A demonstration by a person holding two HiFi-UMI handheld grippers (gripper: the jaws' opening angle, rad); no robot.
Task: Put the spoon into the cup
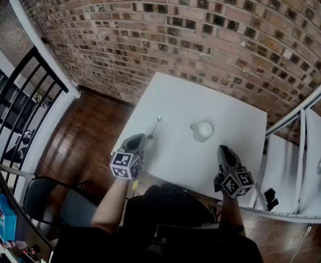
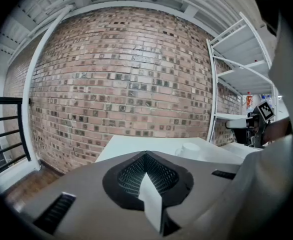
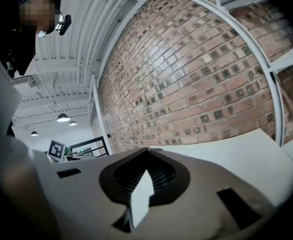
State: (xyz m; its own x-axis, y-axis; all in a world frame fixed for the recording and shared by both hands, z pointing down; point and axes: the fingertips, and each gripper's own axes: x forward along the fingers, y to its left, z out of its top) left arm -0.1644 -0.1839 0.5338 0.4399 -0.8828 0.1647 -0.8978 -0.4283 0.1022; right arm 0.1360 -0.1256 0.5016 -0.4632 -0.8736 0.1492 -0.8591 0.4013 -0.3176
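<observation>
I have both claws parked at the near edge of the white table (image 1: 177,95), low in the head view, which I read as a ready stance before any pick. The left gripper (image 1: 135,142) is clenched on nothing: in its own view the two grey jaws meet in a ridge with only the dark ribbed pads behind. The right gripper (image 1: 226,153) looks the same in its view, clamped together and empty. The spoon (image 1: 154,127) lies flat on the table at centre left of the head view, a thin, shiny metal piece with its small bowl pointing toward the rough brick wall (image 1: 177,32) and its handle end just beside the left claw's tip; I cannot tell whether they touch. The cup (image 1: 203,130), a white, smooth, round mug with a small handle on its left side, stands upright to the right of the spoon and apart from it. I judge the left claw the natural one for the spoon, and its jaws must part first.
</observation>
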